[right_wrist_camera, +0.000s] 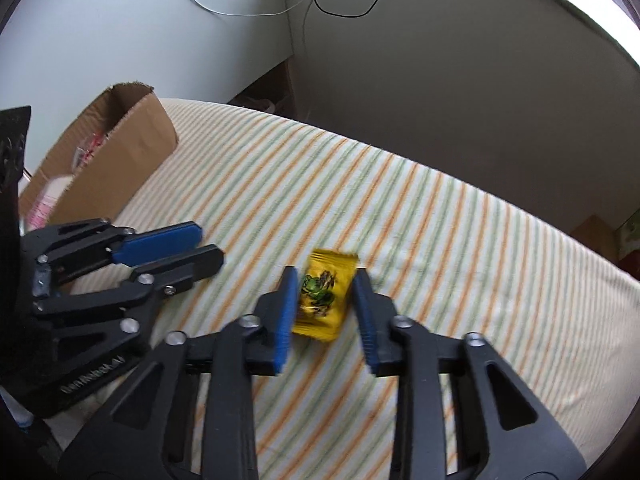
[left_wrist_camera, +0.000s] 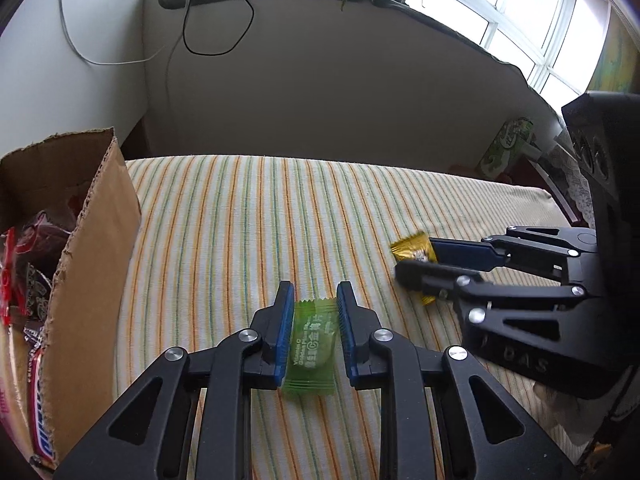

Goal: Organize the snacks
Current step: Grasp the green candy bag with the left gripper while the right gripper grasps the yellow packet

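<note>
Left wrist view: left tongs (left_wrist_camera: pixel 311 286) pinch a green candy (left_wrist_camera: pixel 311 346), blue pads against both its sides, over the striped cloth surface (left_wrist_camera: pixel 240 220). Cardboard box (left_wrist_camera: pixel 92 248) stands at left edge, red and white snack packs (left_wrist_camera: pixel 20 300) inside. Right tongs (left_wrist_camera: pixel 412 258) at right, a yellow candy (left_wrist_camera: pixel 412 249) between their fingers.

Right wrist view: right tongs (right_wrist_camera: pixel 325 274) straddle the yellow candy (right_wrist_camera: pixel 325 294); left pad touches the wrapper, right pad just beside it, frame blurred, can't tell whether it's clamped. Left tongs (right_wrist_camera: pixel 208 246) at left, seen side-on, fingers nearly together. Box (right_wrist_camera: pixel 120 152) far left on the same cloth (right_wrist_camera: pixel 440 240).
</note>
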